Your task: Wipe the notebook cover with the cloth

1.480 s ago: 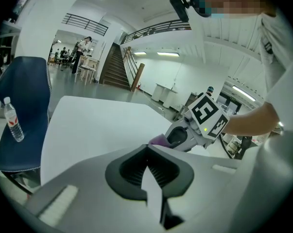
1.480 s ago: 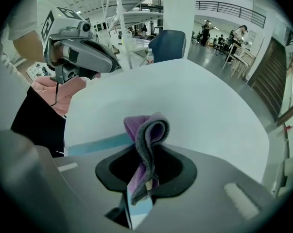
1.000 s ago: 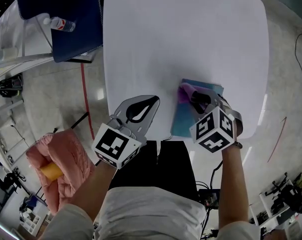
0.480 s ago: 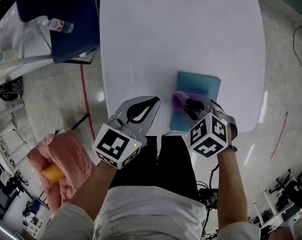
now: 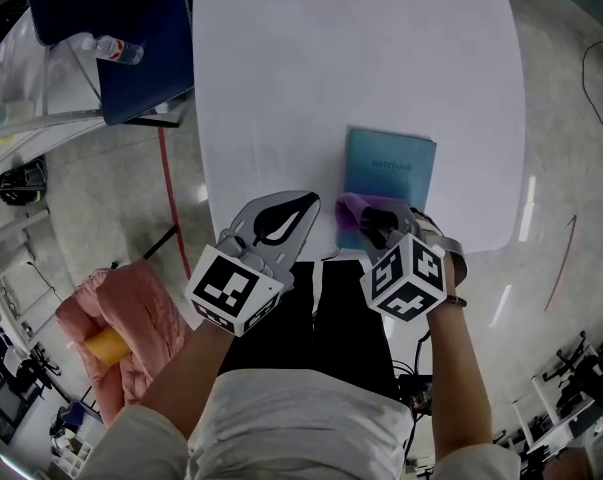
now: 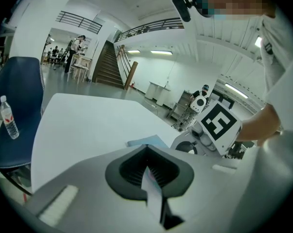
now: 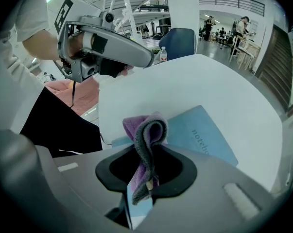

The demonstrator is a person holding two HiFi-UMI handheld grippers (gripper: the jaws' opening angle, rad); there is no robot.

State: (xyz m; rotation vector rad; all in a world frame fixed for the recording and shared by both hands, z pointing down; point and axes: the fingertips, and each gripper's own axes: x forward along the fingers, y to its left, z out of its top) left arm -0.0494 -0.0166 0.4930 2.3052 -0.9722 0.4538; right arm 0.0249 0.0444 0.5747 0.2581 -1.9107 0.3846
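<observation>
A light blue notebook [image 5: 389, 175] lies on the white table [image 5: 311, 78] near its front right edge; its cover [image 7: 204, 136] shows print in the right gripper view. My right gripper [image 5: 373, 220] is shut on a folded purple cloth [image 5: 353, 211], which rests at the notebook's near left corner. The cloth [image 7: 145, 135] sticks up between the jaws in the right gripper view. My left gripper [image 5: 303, 203] hovers at the table's front edge, left of the notebook, jaws shut with nothing in them.
A dark blue chair [image 5: 121, 28] with a water bottle [image 5: 114, 48] stands left of the table. A pink bundle [image 5: 121, 323] lies on the floor at lower left. The table's front edge runs just under both grippers.
The right gripper has dragged the cloth toward me and leftward along the notebook, from its far part to its near left corner. The left gripper stayed put.
</observation>
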